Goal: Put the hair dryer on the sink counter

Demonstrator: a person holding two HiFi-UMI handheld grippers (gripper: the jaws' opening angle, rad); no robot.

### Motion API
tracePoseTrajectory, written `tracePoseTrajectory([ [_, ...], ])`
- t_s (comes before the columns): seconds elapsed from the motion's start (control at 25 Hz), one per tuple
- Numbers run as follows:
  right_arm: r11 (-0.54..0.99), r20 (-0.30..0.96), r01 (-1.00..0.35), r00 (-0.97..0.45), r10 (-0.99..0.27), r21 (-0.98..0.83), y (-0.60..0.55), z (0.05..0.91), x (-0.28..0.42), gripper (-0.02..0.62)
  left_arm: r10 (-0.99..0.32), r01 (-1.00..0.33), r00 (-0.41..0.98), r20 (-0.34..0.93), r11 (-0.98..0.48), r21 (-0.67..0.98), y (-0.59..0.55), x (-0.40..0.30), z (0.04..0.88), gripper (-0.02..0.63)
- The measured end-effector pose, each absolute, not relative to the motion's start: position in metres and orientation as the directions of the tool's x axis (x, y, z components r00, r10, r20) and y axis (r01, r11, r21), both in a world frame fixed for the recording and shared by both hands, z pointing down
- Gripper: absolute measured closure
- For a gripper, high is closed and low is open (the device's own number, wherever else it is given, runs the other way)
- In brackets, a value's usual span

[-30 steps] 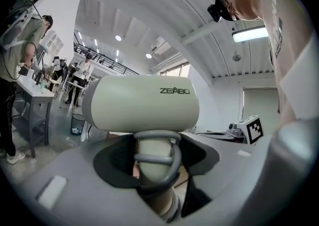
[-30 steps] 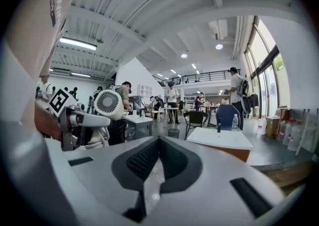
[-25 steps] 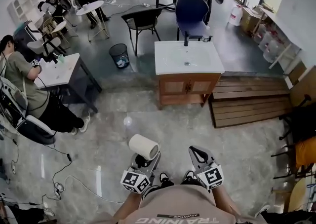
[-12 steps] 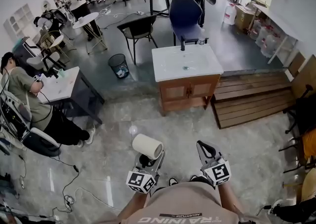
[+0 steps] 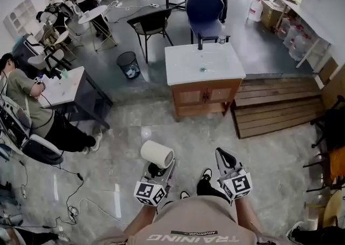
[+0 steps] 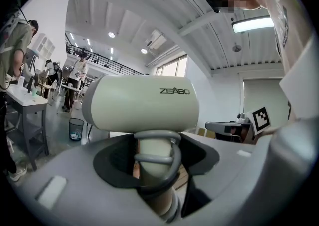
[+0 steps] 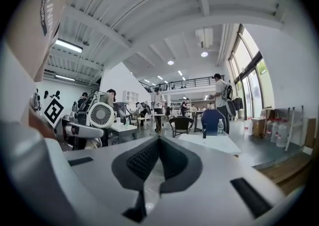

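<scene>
Grey floor [image 5: 108, 147], open room. The sink counter [image 5: 188, 68], a white top on a wooden cabinet, stands well ahead of me, with a black tap [image 5: 200, 43] at its back edge and a water bottle [image 5: 221, 34] near the tap. The hair dryer [image 5: 157, 155], cream, is well apart from the counter. It's up off the floor in my left gripper [image 5: 159, 169], jaws clamped on its handle, barrel lying sideways above them. My right gripper [image 5: 225, 157] is beside it, not touching, jaws pressed together with nothing between.
</scene>
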State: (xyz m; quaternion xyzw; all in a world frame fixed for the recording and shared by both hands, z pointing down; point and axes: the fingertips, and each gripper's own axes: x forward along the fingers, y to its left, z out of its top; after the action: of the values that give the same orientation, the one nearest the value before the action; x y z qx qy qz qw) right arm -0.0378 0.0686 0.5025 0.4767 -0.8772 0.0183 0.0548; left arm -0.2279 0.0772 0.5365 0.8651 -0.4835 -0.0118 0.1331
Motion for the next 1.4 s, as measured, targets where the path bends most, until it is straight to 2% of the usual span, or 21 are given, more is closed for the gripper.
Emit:
tracePoseTrajectory([
  [0.32, 0.585, 0.042, -0.81, -0.583, -0.811, 0.041, -0.007, 0.477, 0.0, 0.591, -0.887, -0.884, 0.455, 0.075, -0.441, 0.155, 0.01, -0.206, 0.51, 0.362],
  [0.6, 0.616, 0.022, -0.788, -0.616, -0.788, -0.01, -0.067, 0.483, 0.047, 0.591, -0.903, -0.906, 0.421, 0.082, -0.416, 0.077, -0.04, -0.178, 0.504, 0.362],
  [0.96, 0.622, 0.013, -0.782, -0.623, -0.782, -0.031, -0.116, 0.484, 0.08, 0.59, -0.925, -0.928, 0.367, 0.098, -0.358, 0.101, -0.079, -0.163, 0.508, 0.362],
  [1.4, 0.6, 0.075, -0.799, -0.601, -0.795, -0.049, -0.167, 0.516, 0.087, 0.591, -0.927, -0.933, 0.351, 0.133, -0.334, 0.136, -0.142, -0.176, 0.532, 0.362],
])
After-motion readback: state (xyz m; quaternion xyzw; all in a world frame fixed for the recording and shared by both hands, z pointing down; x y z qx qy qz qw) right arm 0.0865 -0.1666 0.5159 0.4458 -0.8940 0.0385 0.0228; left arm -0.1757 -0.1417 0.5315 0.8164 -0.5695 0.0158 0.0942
